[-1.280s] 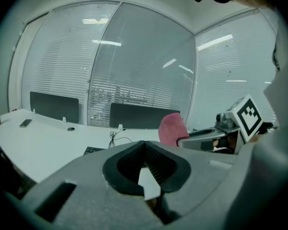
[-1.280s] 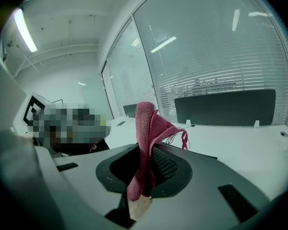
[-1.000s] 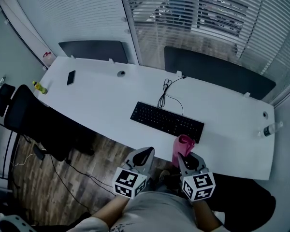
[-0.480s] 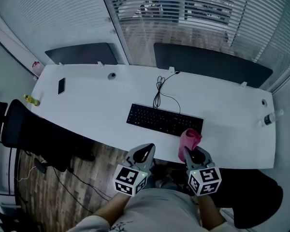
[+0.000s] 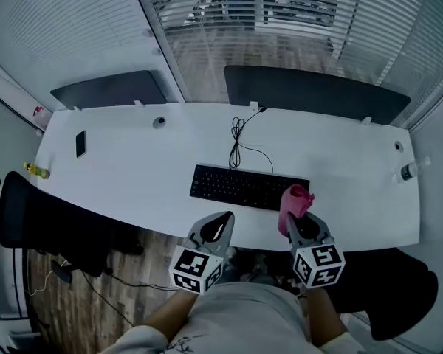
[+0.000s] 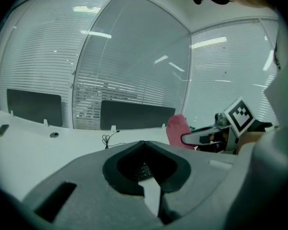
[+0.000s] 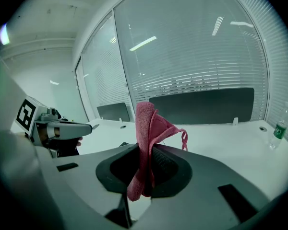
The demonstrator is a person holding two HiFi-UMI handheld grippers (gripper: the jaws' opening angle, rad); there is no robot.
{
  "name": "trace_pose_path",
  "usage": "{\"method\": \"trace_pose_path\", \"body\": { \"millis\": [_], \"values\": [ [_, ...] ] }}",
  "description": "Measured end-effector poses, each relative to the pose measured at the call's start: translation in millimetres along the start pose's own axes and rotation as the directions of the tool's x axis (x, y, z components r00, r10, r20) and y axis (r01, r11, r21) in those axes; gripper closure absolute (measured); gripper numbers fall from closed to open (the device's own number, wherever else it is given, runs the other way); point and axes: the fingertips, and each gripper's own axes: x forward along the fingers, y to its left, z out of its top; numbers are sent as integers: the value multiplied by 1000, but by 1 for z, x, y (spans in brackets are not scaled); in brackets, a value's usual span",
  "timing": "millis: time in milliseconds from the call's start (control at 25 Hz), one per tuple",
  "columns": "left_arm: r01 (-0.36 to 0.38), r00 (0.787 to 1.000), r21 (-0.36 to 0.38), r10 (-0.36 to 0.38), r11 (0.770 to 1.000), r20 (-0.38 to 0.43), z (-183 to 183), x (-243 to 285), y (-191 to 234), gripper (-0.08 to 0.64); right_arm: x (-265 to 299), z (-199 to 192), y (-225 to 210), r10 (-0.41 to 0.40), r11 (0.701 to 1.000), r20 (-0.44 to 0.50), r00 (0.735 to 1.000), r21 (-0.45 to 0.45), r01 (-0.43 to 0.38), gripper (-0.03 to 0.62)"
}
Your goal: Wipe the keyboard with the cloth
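r tool (image 5: 295,223) clamped on pink cloth (image 5: 294,200), by keyboard's (image 5: 249,186) front-right corner on white surface (image 5: 133,168); contact w/ keys unclear. l tool (image 5: 221,226) jaws together, nothing btwn, near keyboard's front edge. gripper views: keyboard mostly hidden behind jaws.

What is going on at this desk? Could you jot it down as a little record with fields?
Setting: long white desk beside glass walls with blinds
To clean: black computer keyboard, mid-desk, cable trailing to the back edge
Right tongs: closed on a crumpled pink cloth, near the keyboard's right end
Left tongs: closed, holding nothing
Wiping: apparently not yet begun; cloth sticks up from the tongs
Also there: dark phone at left, clear plastic bottle at right
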Motion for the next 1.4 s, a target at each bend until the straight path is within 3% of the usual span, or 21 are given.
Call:
{"method": "trace_pose_path", "body": {
  "millis": [280,560,920,1400],
  "values": [
    [46,998,-11,-46,999,-35,-4,22,17,549,18,1,-24,-69,997,-42,997,29,71,535],
    [87,993,-8,-87,996,-78,-13,56,31,549,36,-14,-68,-112,989,-146,983,80,125,535],
    [116,989,-21,-118,993,-93,-27,87,45,549,53,-41,-121,-182,970,-229,956,118,213,535],
    [141,976,-56,-149,988,-157,-71,107,50,549,97,-84,-167,-191,963,-379,905,106,247,535]
  ]
}}
